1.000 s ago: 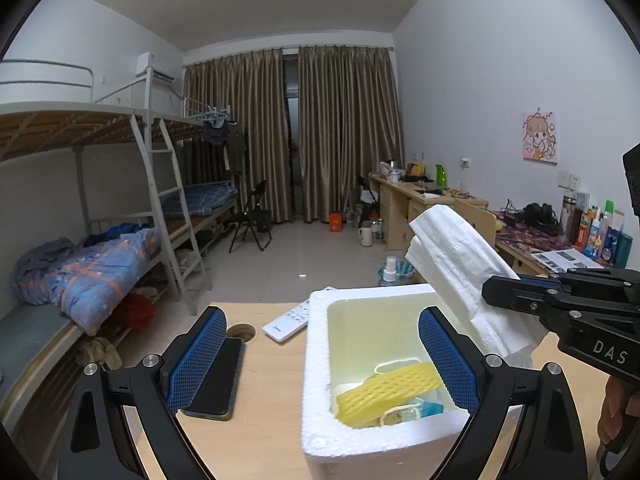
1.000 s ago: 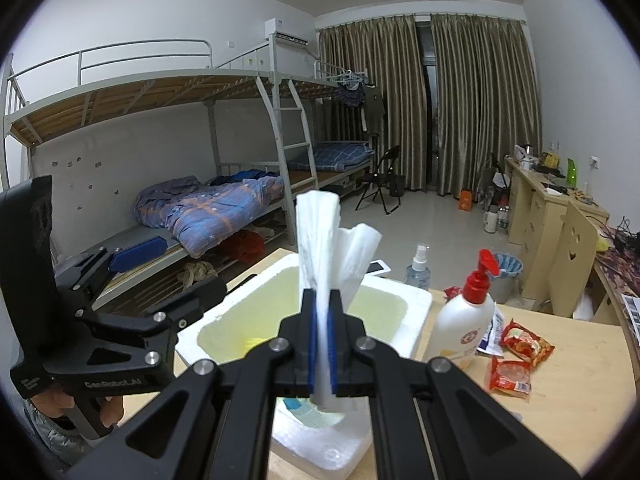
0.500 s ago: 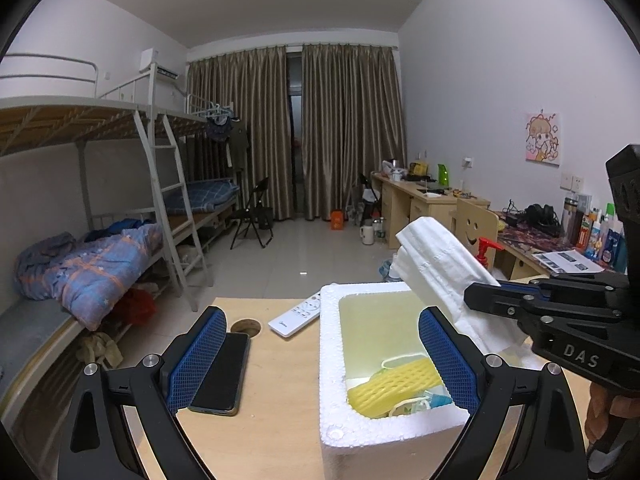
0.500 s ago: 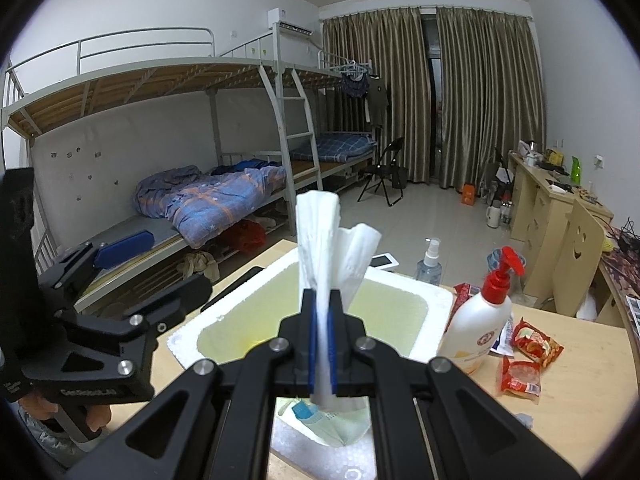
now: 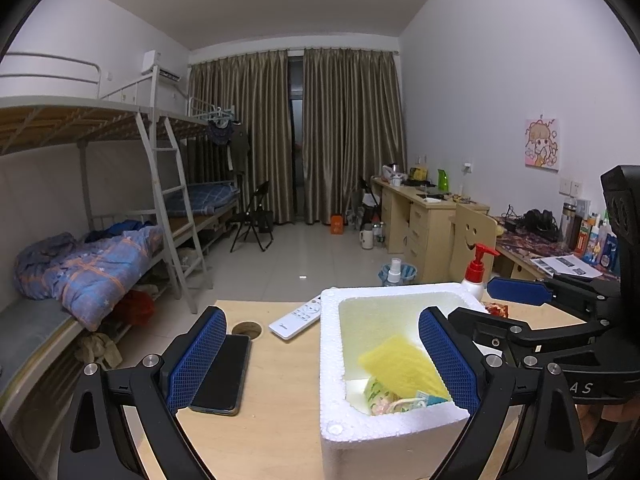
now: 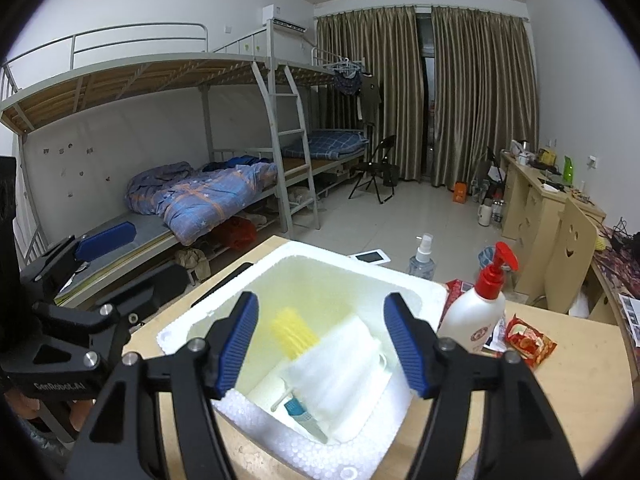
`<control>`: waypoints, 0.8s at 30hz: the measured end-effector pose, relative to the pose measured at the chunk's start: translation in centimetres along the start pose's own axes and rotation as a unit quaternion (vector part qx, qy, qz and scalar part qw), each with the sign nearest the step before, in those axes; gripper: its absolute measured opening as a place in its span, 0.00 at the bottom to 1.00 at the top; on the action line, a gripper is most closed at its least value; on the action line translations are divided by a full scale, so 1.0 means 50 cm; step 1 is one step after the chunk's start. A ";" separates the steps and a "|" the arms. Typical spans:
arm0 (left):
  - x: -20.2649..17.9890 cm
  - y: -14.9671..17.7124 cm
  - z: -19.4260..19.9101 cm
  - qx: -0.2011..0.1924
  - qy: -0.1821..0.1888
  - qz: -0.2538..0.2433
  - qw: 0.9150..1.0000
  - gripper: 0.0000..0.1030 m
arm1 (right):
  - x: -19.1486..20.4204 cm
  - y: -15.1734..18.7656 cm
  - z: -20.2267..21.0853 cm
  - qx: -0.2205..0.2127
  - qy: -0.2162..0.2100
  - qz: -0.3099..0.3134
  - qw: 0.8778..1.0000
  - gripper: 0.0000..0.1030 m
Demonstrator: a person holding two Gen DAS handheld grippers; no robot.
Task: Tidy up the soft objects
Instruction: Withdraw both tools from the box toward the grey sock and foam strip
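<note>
Right wrist view: our right tongs (image 6: 324, 340) had just been opening, nothing between them, white face masks (image 6: 344, 364) dropped into the foam box (image 6: 360, 264); left tongs (image 5: 320, 360) apart; next we needed another soft item.

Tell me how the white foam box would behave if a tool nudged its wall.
The white foam box looks like light beaded foam, so it would probably slide on the smooth table. Its soft contents add little weight. A hard pinch might dent or crumble the rim.
</note>
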State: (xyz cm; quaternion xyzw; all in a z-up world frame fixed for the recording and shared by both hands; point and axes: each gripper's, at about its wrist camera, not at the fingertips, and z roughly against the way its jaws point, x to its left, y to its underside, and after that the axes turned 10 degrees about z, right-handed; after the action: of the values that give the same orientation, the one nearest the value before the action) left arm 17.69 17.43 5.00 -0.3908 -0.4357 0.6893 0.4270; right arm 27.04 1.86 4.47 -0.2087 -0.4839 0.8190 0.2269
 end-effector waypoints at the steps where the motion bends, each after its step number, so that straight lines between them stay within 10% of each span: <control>1: -0.001 0.000 0.002 -0.001 0.000 0.000 1.000 0.94 | 0.000 0.001 0.001 0.000 0.001 0.000 1.000 0.68; 24: -0.063 0.003 0.090 -0.030 0.010 -0.009 0.999 1.00 | -0.034 0.025 0.146 -0.050 0.034 -0.029 0.998 0.96</control>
State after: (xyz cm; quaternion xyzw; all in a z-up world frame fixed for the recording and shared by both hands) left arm 14.59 13.26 6.82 -0.4066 -0.4551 0.6680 0.4259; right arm 24.10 -4.74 6.79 -0.2331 -0.5220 0.7795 0.2562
